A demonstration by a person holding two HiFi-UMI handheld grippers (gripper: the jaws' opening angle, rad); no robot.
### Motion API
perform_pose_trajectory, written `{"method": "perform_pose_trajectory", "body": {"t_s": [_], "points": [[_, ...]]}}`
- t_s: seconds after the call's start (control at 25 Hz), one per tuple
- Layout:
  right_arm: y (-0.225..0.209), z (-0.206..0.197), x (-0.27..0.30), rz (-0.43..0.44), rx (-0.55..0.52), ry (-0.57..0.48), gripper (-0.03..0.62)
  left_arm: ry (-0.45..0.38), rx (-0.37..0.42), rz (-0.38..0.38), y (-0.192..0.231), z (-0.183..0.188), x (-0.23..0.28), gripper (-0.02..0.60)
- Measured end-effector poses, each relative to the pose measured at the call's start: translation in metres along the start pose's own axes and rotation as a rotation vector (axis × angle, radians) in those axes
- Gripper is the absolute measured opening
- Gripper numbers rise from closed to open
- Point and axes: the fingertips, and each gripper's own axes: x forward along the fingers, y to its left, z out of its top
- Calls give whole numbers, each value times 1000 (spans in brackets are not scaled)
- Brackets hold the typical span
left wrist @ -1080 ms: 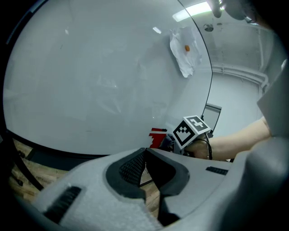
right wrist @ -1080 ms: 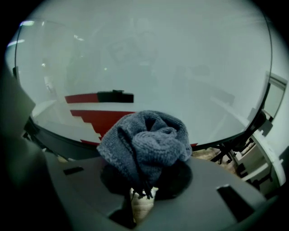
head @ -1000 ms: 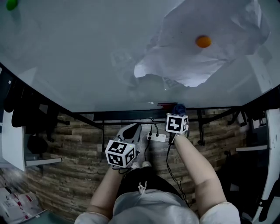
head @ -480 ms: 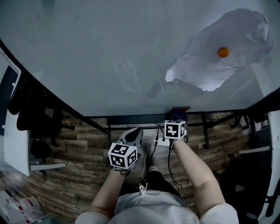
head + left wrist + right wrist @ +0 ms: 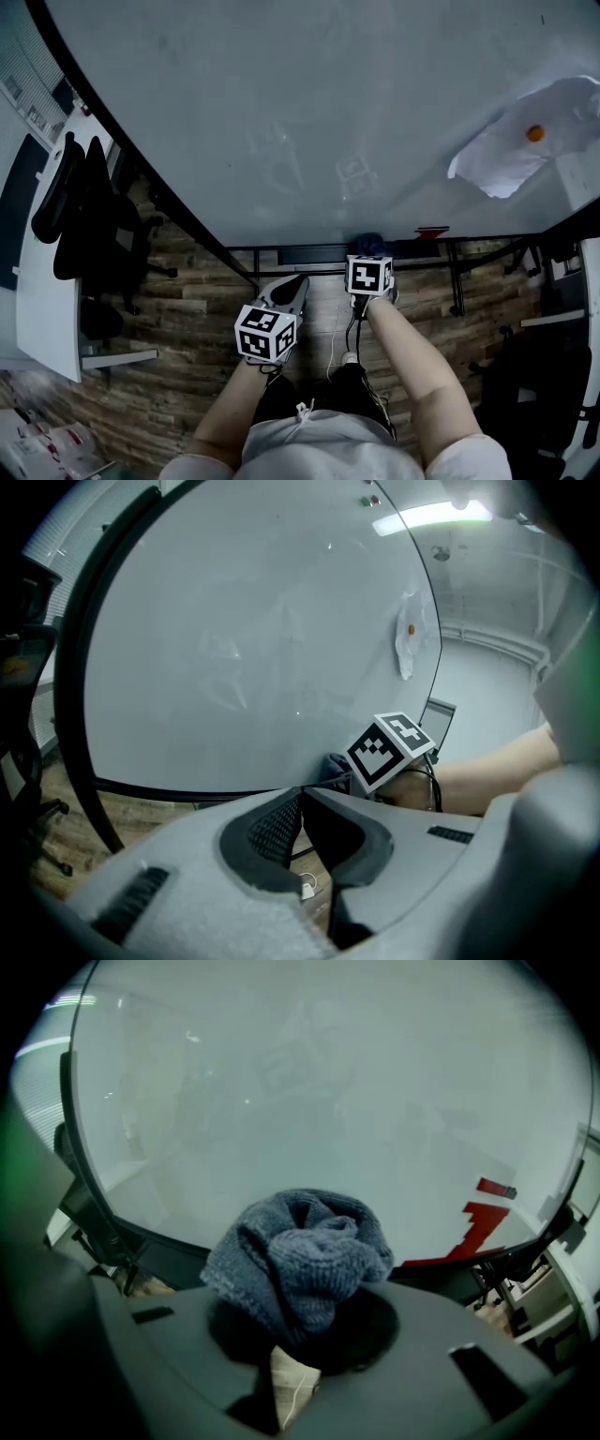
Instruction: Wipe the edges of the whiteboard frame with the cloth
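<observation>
Here the right gripper [image 5: 369, 262] pinches a bunched grey-blue cloth [image 5: 300, 1265] between its jaws and holds it up at the bottom frame edge [image 5: 309, 247] of the whiteboard [image 5: 281, 112]. That edge runs left to right straight ahead of it, so the next stroke likely calls for a sideways slide along it. The left gripper [image 5: 302, 808], jaws pressed together on nothing, hangs lower and nearer the body, short of the frame, above a wood-plank floor [image 5: 187, 309] with a chair [image 5: 94, 216] off to the left.
</observation>
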Motion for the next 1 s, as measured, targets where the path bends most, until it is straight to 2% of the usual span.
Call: {"method": "perform_pose_trajectory", "body": {"t_s": [0.4,0.76,0.88,1.0], "points": [[125,16,0,84,-25,-29,69,-8,-10,68,82,-6,-78,20],[217,29,-2,123,-61,-34,69,-17,-25,85,129,-7,-121,20],[233,33,-3,98,-76,-37,69,-15,-3,86,143,-7,-135,20],[263,36,-5,134,-114,-52,69,-7,26,89,157,-8,-146,20]]}}
